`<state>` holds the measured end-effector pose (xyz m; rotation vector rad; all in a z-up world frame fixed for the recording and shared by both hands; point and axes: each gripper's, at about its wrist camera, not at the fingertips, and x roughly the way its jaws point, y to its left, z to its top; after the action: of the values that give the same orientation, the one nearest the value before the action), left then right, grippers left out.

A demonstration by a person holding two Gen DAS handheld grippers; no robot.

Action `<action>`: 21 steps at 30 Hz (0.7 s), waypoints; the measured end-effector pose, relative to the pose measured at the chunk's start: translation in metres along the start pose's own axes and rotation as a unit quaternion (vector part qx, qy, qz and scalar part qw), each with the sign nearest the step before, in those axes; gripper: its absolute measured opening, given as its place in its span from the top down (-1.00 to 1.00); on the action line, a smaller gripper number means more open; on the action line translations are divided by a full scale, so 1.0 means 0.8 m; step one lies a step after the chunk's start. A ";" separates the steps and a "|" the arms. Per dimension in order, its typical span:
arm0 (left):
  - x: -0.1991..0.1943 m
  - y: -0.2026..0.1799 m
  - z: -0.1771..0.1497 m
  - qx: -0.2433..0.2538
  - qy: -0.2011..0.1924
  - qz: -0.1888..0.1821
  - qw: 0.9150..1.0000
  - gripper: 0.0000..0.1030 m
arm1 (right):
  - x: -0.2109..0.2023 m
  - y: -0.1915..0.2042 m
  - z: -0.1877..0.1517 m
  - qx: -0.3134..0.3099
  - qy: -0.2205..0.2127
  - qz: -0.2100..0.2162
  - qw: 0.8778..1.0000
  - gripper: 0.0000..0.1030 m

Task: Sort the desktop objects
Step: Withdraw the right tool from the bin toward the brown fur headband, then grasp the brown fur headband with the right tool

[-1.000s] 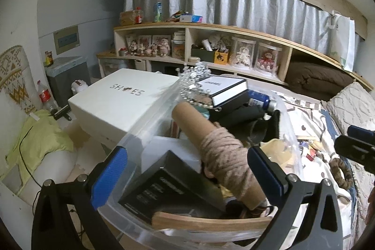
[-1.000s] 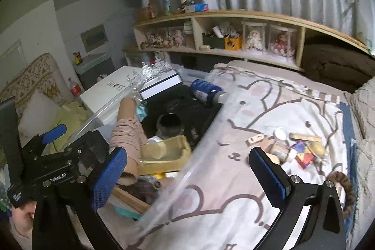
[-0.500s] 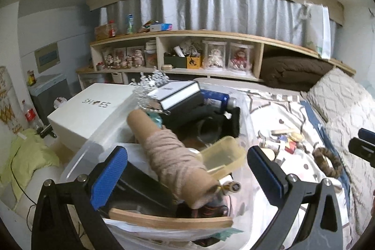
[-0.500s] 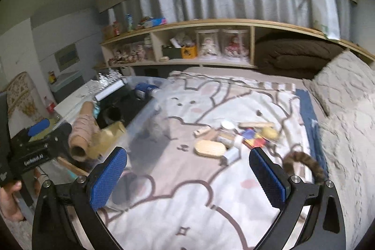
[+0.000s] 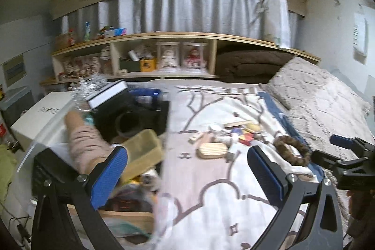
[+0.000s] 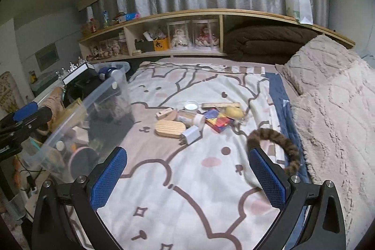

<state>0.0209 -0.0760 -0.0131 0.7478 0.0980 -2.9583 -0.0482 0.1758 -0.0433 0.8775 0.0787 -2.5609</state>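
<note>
A: Between the blue pads of the right gripper (image 6: 187, 176) nothing is held; the jaws are spread wide over bare bedsheet (image 6: 187, 203).

B: Left gripper (image 5: 187, 175) noted likewise: jaws parted, empty, with sheet seen between them. Its left pad is seen in front of the clear storage bin (image 6: 103, 95); contact cannot be judged.

A: Loose items are recorded in a cluster near mid-bed, ahead of both grippers: a ribbed wooden oval block (image 6: 170, 128), a white charger plug (image 6: 191, 134) just beside it, a coloured puzzle cube box (image 6: 218, 121), a yellow round object (image 6: 233, 111), a white round lid (image 6: 191, 106), and a flat wooden stick (image 6: 220, 105) behind them.

B: A brown furry hoop (image 6: 279, 144) is logged apart from the cluster, to its right, near the right pad of the right gripper.

A: Bin contents noted at the bed's left edge: a twine-wrapped cardboard tube (image 5: 84, 139), a yellowish plastic tray (image 5: 143, 151), a black-and-white box (image 5: 106, 94), a blue bottle (image 5: 147, 95). The left view is motion-blurred there.

B: Beyond the bin, a white shoe box (image 5: 42, 114) is seen.
</note>
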 end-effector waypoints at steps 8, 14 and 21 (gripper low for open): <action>0.006 -0.039 -0.010 0.001 -0.005 -0.028 1.000 -0.99 | 0.000 -0.015 -0.010 -0.016 -0.035 -0.010 0.999 -1.00; 0.024 -0.062 -0.029 0.001 0.014 -0.054 0.998 -1.00 | 0.017 -0.040 -0.013 -0.033 -0.037 -0.068 0.996 -1.00; 0.051 -0.076 -0.048 0.017 0.050 -0.057 0.997 -0.99 | 0.076 -0.079 -0.020 -0.080 0.023 -0.131 0.988 -1.00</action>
<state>-0.0032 -0.0152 -0.0640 0.9264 0.0997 -3.0351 -0.1083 0.2128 -0.0977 0.9164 0.4328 -2.7259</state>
